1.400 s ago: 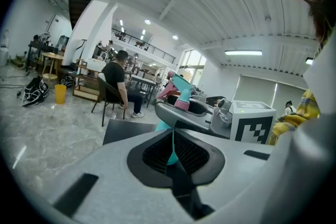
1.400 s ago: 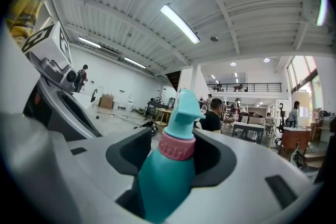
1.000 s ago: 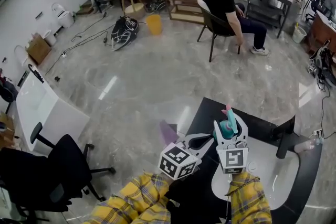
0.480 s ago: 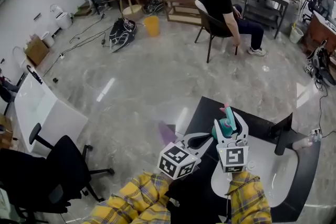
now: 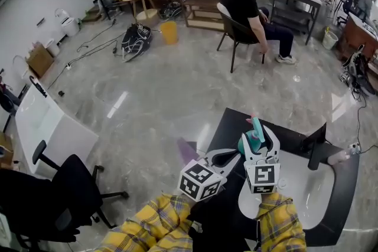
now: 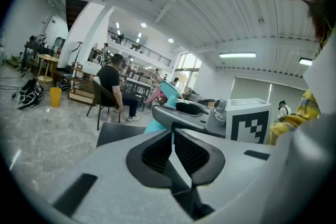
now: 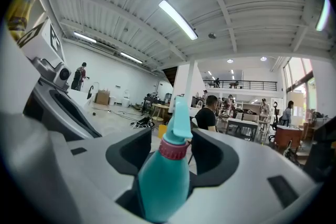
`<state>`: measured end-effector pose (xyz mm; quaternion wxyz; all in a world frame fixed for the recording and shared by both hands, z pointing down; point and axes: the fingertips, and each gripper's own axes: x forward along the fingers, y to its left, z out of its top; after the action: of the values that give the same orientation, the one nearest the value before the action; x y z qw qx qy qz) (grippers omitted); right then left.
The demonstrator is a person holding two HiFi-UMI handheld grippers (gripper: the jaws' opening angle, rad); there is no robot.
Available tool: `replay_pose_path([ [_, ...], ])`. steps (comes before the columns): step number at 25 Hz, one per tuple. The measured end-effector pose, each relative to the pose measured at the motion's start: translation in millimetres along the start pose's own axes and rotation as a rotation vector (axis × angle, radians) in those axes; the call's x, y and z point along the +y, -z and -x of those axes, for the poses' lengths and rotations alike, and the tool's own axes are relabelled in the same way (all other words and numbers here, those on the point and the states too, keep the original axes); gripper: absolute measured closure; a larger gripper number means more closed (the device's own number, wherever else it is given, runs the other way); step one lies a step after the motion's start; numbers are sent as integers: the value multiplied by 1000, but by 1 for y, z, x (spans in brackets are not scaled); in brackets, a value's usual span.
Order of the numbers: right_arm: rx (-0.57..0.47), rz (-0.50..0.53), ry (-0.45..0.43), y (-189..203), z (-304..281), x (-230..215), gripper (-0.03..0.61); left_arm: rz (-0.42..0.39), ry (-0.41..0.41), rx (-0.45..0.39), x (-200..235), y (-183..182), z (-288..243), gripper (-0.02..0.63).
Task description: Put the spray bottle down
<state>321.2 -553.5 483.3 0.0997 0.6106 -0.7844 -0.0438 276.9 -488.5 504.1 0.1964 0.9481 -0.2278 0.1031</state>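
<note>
A teal spray bottle (image 7: 164, 178) with a pink collar stands upright between the jaws of my right gripper (image 7: 170, 153), which is shut on its body. In the head view the bottle (image 5: 252, 140) and right gripper (image 5: 258, 141) hang over the near left part of a black table (image 5: 233, 122). My left gripper (image 5: 227, 157) sits just left of it, over the table's edge, with nothing held. In the left gripper view its pads (image 6: 185, 150) meet, and the bottle's nozzle (image 6: 169, 93) shows beyond them.
A white oval board (image 5: 307, 195) lies on the table to the right of the grippers, with a black stand (image 5: 316, 146) behind it. A black office chair (image 5: 65, 189) and a white desk (image 5: 50, 124) are at the left. A person (image 5: 251, 3) sits on a chair far off.
The bottle and right gripper have edged slightly up and forward over the table. The left gripper has stayed where it was, still shut.
</note>
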Motion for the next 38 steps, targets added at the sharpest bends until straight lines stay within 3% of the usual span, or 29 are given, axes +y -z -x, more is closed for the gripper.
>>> replay_pose_path([
  [19, 56, -5, 75, -1, 62, 15, 365, -12, 38, -35, -26, 6, 34, 604],
  [28, 125, -82, 75, 9, 98, 39, 367, -22, 46, -23, -40, 21, 52, 604],
  [38, 167, -136, 91, 12, 145, 74, 462, -18, 70, -14, -65, 45, 92, 604],
])
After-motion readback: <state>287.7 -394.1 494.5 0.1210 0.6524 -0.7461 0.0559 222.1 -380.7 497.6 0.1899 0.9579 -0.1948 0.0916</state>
